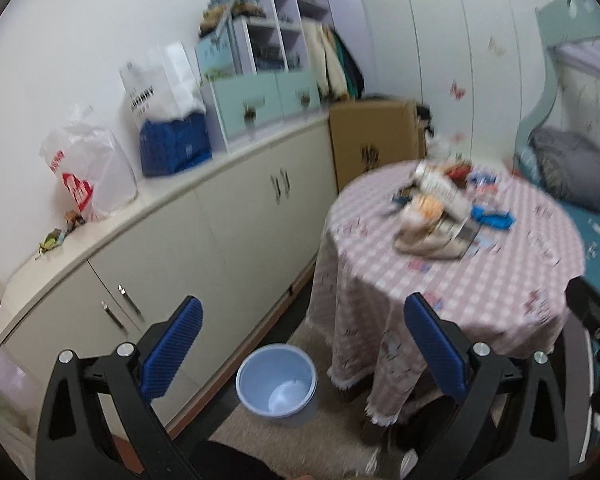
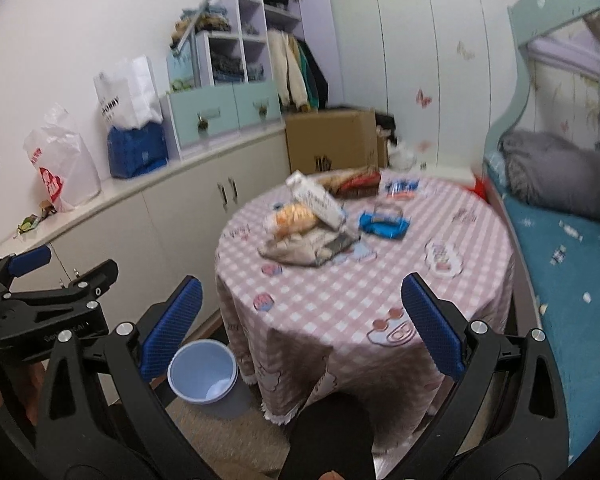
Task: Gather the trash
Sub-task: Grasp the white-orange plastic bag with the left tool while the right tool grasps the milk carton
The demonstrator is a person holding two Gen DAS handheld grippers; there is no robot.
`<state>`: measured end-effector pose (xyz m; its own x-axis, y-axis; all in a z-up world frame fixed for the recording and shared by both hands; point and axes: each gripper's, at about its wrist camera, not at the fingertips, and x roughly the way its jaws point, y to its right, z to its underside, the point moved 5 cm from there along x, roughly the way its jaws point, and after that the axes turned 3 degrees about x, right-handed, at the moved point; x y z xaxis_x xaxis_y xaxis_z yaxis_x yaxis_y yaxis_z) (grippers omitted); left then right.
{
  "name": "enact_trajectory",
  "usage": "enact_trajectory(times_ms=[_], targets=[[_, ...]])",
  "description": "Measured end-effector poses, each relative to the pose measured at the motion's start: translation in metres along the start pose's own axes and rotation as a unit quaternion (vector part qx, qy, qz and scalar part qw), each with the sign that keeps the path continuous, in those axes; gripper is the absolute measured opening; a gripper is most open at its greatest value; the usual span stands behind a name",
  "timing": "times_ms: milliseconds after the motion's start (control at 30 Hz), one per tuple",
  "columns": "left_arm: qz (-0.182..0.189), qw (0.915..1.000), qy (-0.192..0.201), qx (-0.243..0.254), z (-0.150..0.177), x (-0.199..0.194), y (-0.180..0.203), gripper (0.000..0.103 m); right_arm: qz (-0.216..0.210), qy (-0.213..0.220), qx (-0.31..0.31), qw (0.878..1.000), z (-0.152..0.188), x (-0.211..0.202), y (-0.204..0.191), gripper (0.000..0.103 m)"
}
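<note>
Both tongs wide open, nothing held: left gripper (image 1: 303,346), right gripper (image 2: 302,322). Trash pile (image 2: 312,224) sits mid table (image 2: 340,300), bin (image 1: 276,380) on the floor just left of it. Imo go for top wrappers first, pinch low, one hand per piece. Right cam shows the pile from above plus the left gripper; left cam shows the bin better, pile's blurry.

No legible text; white bag (image 2: 126,88) lettering blurred.

Pink-and-white checked tablecloth (image 2: 340,288); pale blue bin (image 2: 202,372); blue wrapper (image 2: 382,226).
</note>
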<state>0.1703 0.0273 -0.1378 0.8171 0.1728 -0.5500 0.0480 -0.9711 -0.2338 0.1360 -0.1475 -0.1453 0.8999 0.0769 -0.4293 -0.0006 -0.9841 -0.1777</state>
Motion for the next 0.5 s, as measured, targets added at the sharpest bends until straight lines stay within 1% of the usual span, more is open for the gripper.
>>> enact_trajectory(times_ms=[167,233,300,367,500], targets=[[-0.003,0.9988,-0.039,0.030,0.004,0.048,0.016,0.099,0.004,-0.033,0.018,0.999,0.003,0.042,0.019,0.098],[0.007,0.9978,-0.052,0.040,0.003,0.068,0.027,0.099,0.005,-0.046,0.026,0.999,0.003,0.060,0.028,0.098],[0.028,0.9971,-0.061,0.036,-0.001,0.085,0.036,0.099,0.009,-0.060,0.037,0.997,0.003,0.078,0.040,0.098],[0.044,0.9966,-0.064,0.030,-0.009,0.099,0.044,0.099,0.026,-0.067,0.042,0.997,0.001,0.094,0.053,0.098],[0.068,0.9961,-0.045,0.033,-0.036,0.122,0.066,0.099,0.057,-0.064,0.046,0.995,-0.008,0.116,0.074,0.098]])
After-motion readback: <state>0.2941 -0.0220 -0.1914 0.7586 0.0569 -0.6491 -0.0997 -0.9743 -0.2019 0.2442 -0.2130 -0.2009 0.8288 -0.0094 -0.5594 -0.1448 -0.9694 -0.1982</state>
